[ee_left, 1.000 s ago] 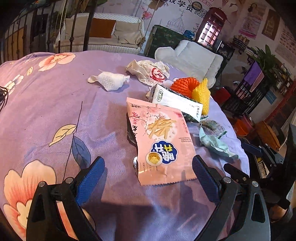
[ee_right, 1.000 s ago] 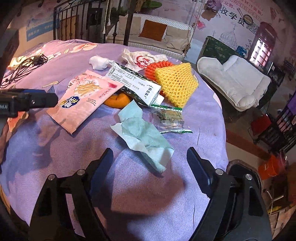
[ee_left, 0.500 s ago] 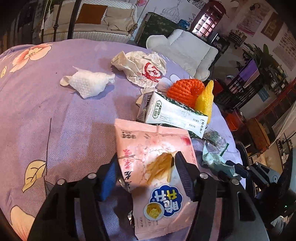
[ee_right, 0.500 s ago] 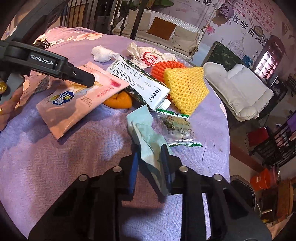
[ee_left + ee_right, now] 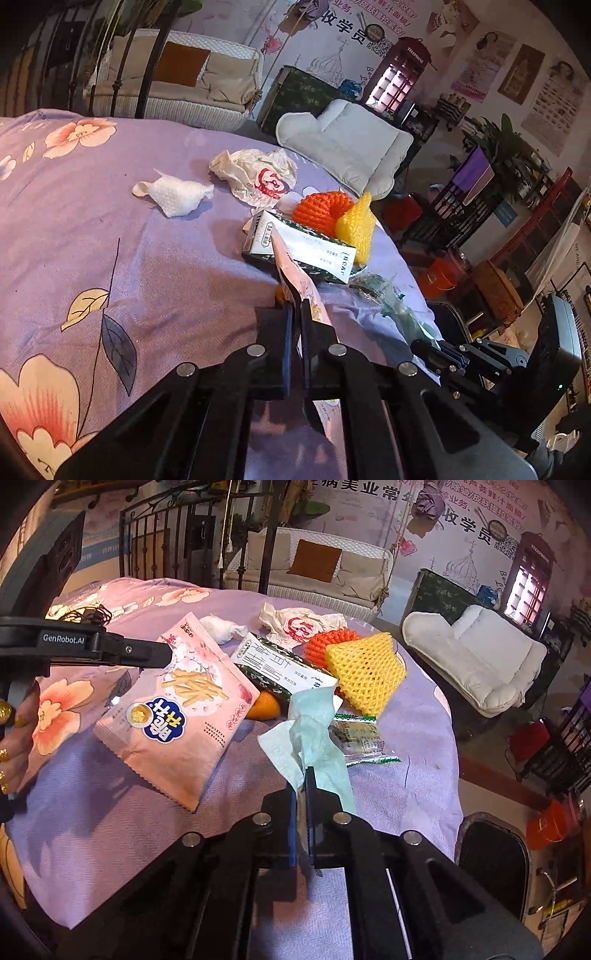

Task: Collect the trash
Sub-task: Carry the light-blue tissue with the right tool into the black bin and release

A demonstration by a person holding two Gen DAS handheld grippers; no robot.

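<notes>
Bedspread (image 5: 110, 834): purple with a flower print; all the litter lies toward its far edge.
Pink snack packet (image 5: 177, 709): clamped by one edge in the left gripper (image 5: 297, 306), its far corner hanging just over the carton; seen edge-on from the left wrist.
Green paper napkin (image 5: 314, 738): pinched in the right gripper (image 5: 301, 786), crumpled and standing up from between the blue pads.
Left claw: closed tight on the packet, angled downward.
Right claw: closed tight on the napkin, angled downward, to the right of the left gripper.
Carton (image 5: 284, 664): green and white, lying flat behind both held pieces.
Orange peel (image 5: 264, 707): tucked under the carton's near edge, partly hidden by the packet.
Foam fruit nets: a yellow one (image 5: 364, 672) against the carton's right end, an orange one (image 5: 325, 646) behind it.
Clear wrapper (image 5: 360, 738): green-edged, flat on the cloth just right of the napkin.
Crumpled bag (image 5: 258, 177): white with a red logo, at the back.
White wipe (image 5: 173, 192): balled up, left of the bag, apart from the pile.
Person's hand (image 5: 14, 746): grips the left tool's handle at the frame's left edge.
</notes>
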